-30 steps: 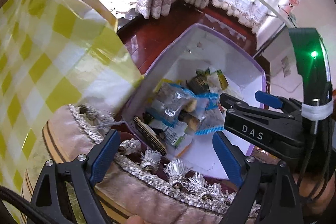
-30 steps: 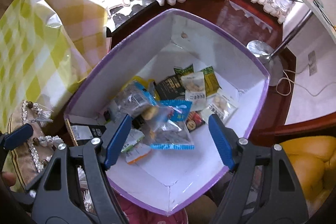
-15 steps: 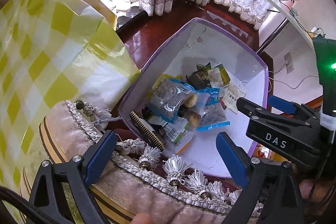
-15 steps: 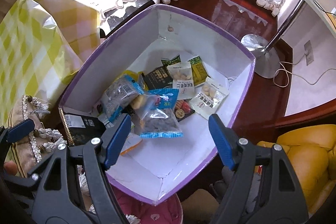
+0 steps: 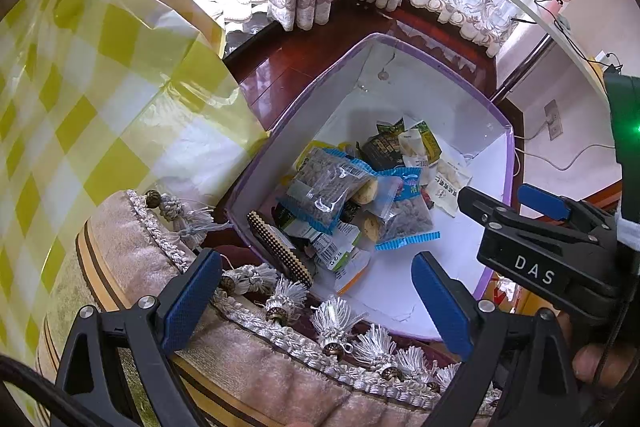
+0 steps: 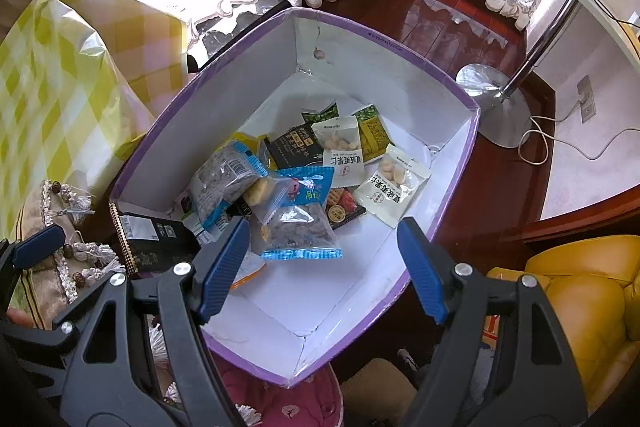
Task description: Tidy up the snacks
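Box (image 6: 420,67), two white nut packets (image 6: 342,151)

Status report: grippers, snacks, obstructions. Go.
Left gripper open, empty, above tasselled cushion. Right gripper open, empty, over box. Snacks piled inside box. Notebook leans at box's near corner; nothing blocks the snacks.

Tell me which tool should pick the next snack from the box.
Right. The right tool hangs open above the box, near the blue-edged packet. The left tool hangs open over the tasselled cushion beside it.
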### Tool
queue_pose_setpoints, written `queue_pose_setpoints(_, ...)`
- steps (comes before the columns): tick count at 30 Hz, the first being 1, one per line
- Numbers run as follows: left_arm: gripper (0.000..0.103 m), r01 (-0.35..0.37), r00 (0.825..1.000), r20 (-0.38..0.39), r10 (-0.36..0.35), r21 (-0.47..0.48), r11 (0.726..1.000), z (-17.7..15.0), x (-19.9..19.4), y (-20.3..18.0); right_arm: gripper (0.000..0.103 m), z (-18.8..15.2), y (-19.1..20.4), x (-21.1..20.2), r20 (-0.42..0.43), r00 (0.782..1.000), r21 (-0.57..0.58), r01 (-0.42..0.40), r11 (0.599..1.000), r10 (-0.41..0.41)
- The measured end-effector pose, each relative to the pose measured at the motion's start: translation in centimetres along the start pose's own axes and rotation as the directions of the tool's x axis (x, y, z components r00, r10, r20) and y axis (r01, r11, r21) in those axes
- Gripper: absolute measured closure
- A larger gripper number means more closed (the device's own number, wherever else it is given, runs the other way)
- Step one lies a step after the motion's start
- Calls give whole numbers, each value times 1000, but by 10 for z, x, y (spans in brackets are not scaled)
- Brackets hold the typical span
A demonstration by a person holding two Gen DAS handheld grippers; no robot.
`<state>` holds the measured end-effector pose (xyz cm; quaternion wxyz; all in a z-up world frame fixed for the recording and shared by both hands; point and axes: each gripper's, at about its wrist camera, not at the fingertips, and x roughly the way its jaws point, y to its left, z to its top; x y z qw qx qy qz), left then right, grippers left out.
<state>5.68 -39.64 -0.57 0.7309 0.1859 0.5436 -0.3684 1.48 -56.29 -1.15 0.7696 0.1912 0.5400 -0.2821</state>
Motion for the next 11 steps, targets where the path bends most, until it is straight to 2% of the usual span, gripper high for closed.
queue_pose_setpoints(5,6,5,1000,5,-5,-2,1000,1,-1,1,25,0,-1,-1,-1,1000,-1,1,1000,-1)
queue_pose_setpoints(11,0,9,998,61,-9,4,1000,-1,-8,0,25,-1,-1,0,-2,1000,5,3,1000,-3)
